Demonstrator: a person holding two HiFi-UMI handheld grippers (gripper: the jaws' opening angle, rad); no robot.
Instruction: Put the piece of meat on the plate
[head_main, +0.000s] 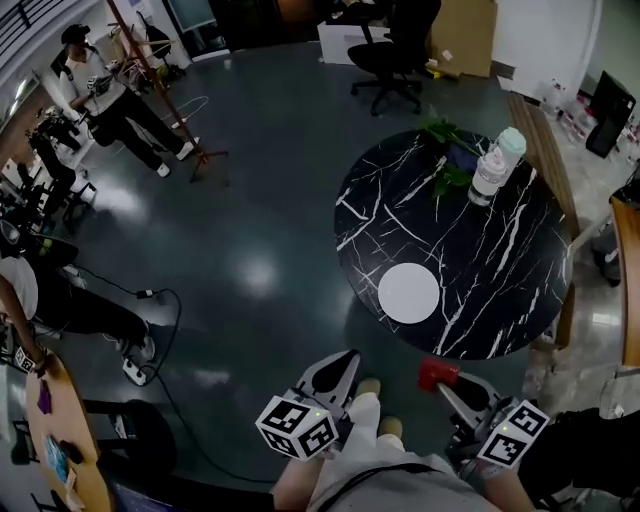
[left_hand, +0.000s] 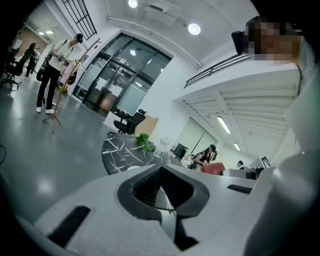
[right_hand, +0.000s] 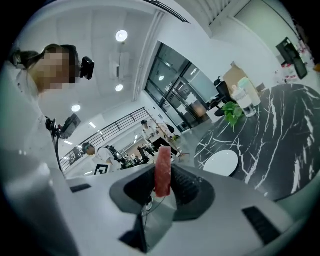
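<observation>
1. Off the worktop's (head_main: 500, 270) near edge, right gripper (right_hand: 161, 177) pinches the piece of meat (right_hand: 163, 162), standing upright.
2. Left gripper (left_hand: 160, 172): jaws pressed together, empty.
3. White plate (head_main: 408, 293) on worktop, well apart from meat.

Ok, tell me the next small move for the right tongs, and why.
Probably carry the right tongs forward and a little left until they hang over the plate. They are shut on the piece of meat, short of the table's near edge, and the white plate lies bare just beyond that edge.
</observation>
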